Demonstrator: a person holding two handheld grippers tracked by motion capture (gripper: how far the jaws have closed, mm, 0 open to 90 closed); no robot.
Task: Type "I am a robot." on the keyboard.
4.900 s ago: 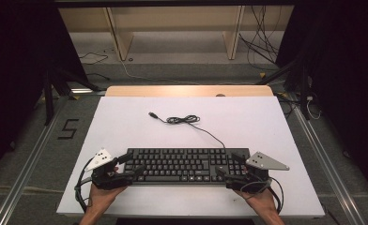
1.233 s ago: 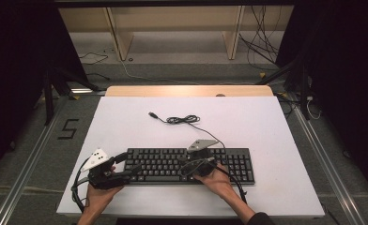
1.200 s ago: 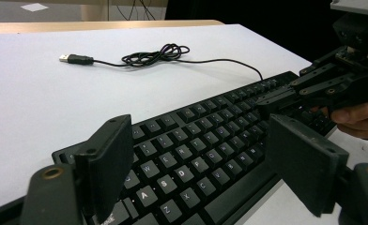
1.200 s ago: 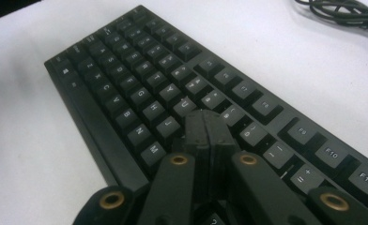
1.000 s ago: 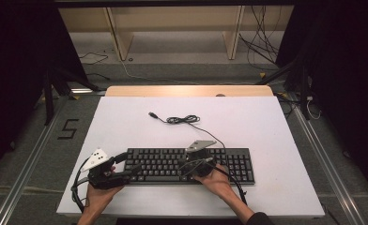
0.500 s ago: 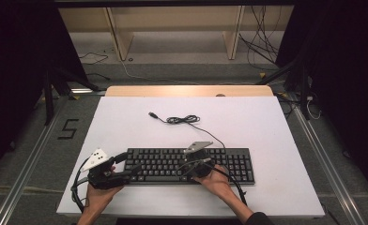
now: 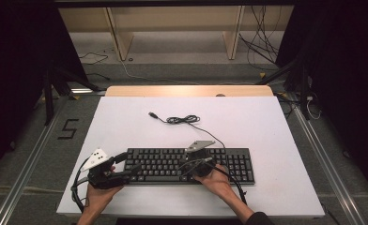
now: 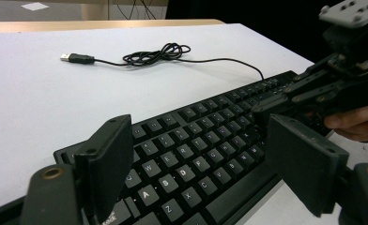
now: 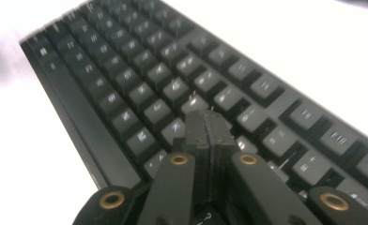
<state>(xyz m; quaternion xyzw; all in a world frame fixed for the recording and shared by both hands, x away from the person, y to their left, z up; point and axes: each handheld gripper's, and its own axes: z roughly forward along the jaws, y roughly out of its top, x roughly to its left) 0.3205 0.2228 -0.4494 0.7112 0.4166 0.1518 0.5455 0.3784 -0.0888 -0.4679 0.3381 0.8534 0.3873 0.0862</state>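
A black keyboard (image 7: 229, 164) lies near the front of the white table (image 7: 266, 122). Its thin cable (image 7: 182, 120) coils behind it and ends in a USB plug (image 7: 151, 114). My left gripper (image 7: 128, 168) is at the keyboard's left end. In the left gripper view its jaws (image 8: 196, 154) stand wide apart over the keys (image 8: 191, 145), with nothing clamped. My right gripper (image 7: 184, 165) is shut, its tips down on a key near the keyboard's middle. The right gripper view shows the closed tips (image 9: 205, 118) against the keys (image 9: 140, 93). The right gripper (image 8: 262, 105) also shows in the left gripper view.
A wooden strip (image 7: 187, 90) runs along the table's far edge, with shelf legs and loose cables on the floor beyond. Metal rails (image 7: 27, 168) flank both sides of the table. Bare white surface lies behind and to the right of the keyboard.
Since the oldest frame my right gripper has gone from the keyboard's right end to its middle. Over the last second neither hand has moved.
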